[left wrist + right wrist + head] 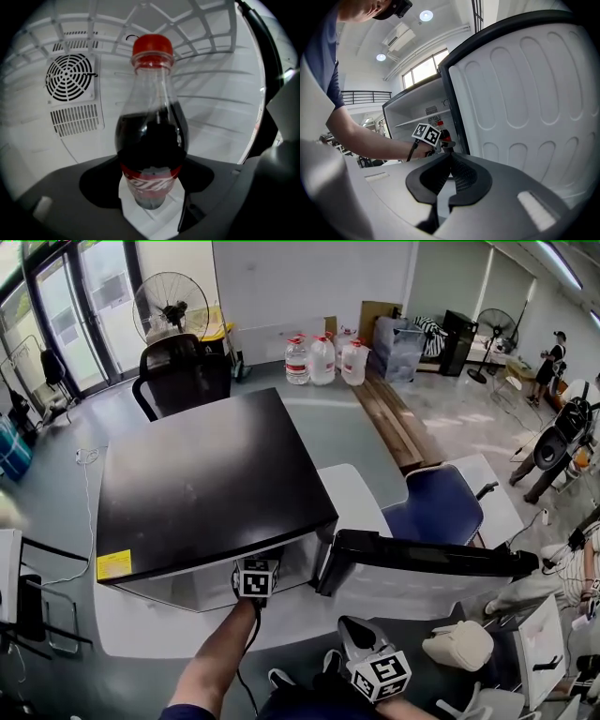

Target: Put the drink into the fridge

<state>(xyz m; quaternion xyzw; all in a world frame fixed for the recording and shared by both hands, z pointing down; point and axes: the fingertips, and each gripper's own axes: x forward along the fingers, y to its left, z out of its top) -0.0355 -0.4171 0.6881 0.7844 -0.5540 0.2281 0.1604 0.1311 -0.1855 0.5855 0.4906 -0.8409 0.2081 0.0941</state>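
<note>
While the left gripper (150, 201) was clamped low on the cola bottle (151, 136), the bottle stood upright inside the fridge (220, 117), short of the back wall. Right gripper (449, 161) had its jaws together, empty, by the open door (525, 93). Looked like the placing step; next probably meant setting it down, releasing, backing out and closing the door.

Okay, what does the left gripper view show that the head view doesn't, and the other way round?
Only the left gripper view: the clear plastic cola bottle with a red cap, clamped between the left gripper's jaws, and the fridge's white interior with a round fan grille and white grid shelf.
Only the head view: the fridge's glossy black top, its open door, the right gripper, a blue chair.
Both: the same fridge, and the left gripper reaching into it.
</note>
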